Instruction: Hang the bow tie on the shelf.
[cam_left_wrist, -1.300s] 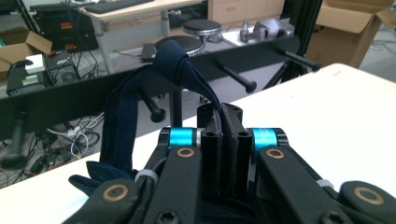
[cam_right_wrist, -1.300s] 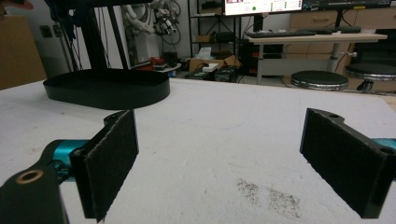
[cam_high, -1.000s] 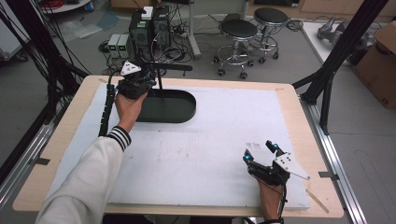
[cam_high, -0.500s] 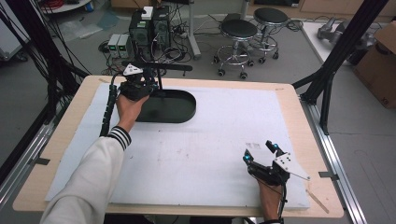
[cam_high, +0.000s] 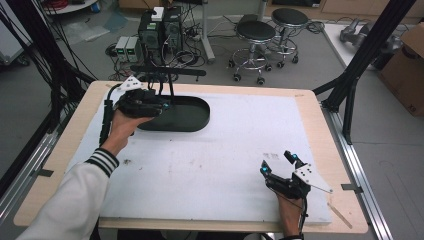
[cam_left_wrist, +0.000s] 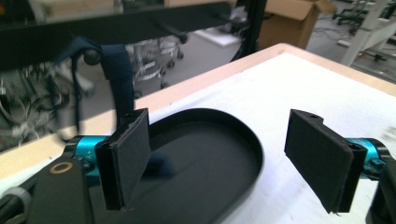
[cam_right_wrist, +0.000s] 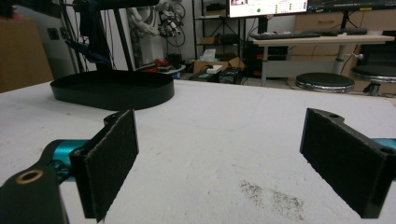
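No readable text, label, brand or number anywhere. Coloured bars and rows on the monitor (cam_right_wrist: 267, 6) in the right gripper view, too small and blurred to read. A faint dark mark on the cardboard box (cam_high: 406, 62) at the right edge of the high view, illegible. Nothing legible on the computer towers (cam_high: 161, 31) beyond the table
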